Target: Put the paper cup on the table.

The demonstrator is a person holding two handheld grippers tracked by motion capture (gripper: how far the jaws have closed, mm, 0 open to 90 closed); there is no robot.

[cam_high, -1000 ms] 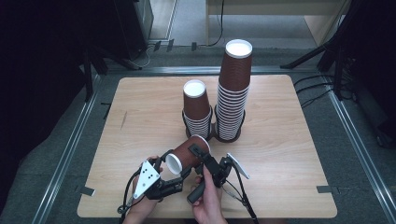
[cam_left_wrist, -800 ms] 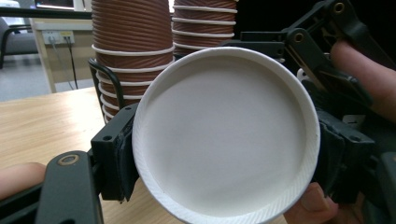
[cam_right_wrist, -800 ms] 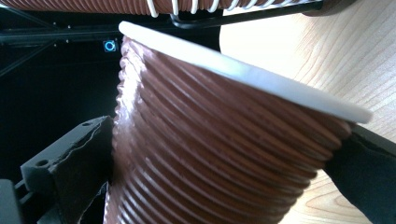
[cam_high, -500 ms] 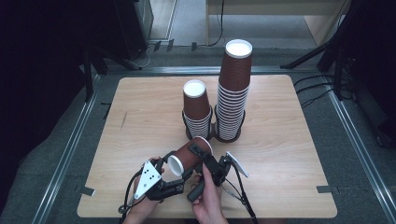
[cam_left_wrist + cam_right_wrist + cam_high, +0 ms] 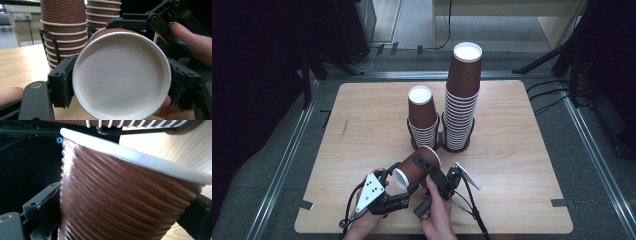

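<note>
Brown ribbed paper, white inside: a single cup (image 5: pixel 414 167) lies tipped on its side just above the near edge of the wooden table (image 5: pixel 522 165), caught between both claws. At the left, the left gripper (image 5: pixel 404 186) is clenched across the cup near its open rim, one pad on each side, so the mouth faces the person; in the left gripper view the white inside (image 5: pixel 120 75) sits squarely between the pads. Just to the right, the right gripper (image 5: pixel 428 169) straddles the ribbed wall nearer the base, and its jaws have just been closing in on it; whether its pads already press, I cannot tell. Two holds suggest one cup being twisted out of another. Beyond stand a short stack (image 5: pixel 422 117) and, further right, a tall stack (image 5: pixel 460 95), both in wire holders.
</note>
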